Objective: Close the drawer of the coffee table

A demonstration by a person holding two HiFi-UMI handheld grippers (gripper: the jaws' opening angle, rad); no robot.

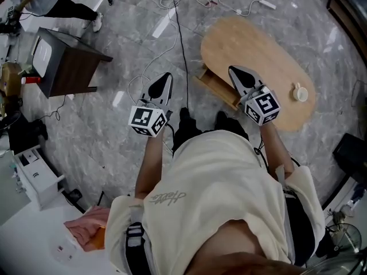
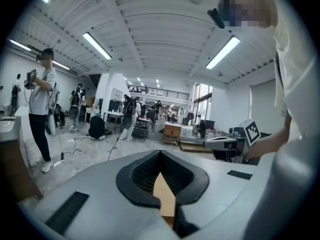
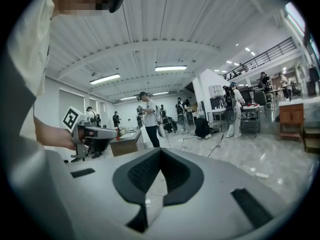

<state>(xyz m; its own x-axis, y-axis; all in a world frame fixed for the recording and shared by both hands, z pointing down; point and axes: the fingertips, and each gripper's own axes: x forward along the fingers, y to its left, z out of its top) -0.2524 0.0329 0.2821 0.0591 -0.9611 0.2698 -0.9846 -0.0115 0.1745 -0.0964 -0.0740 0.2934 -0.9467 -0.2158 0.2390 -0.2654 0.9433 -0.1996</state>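
Marble floor fills my head view: the coffee table [image 1: 252,44] has its drawer [image 1: 219,88] pulled out, with the right gripper [image 1: 235,71] near it and the left gripper [image 1: 166,78] off over the floor. Left gripper view: jaws together, empty. Right gripper view: likewise. I judge the closing push not yet begun

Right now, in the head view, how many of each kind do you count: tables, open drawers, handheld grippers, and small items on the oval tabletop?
Tables: 2, the oval coffee table and the dark side table
Open drawers: 1, the drawer
Grippers: 2, the left gripper and the right gripper
Items on the oval top: 1, a small white object
Total: 6
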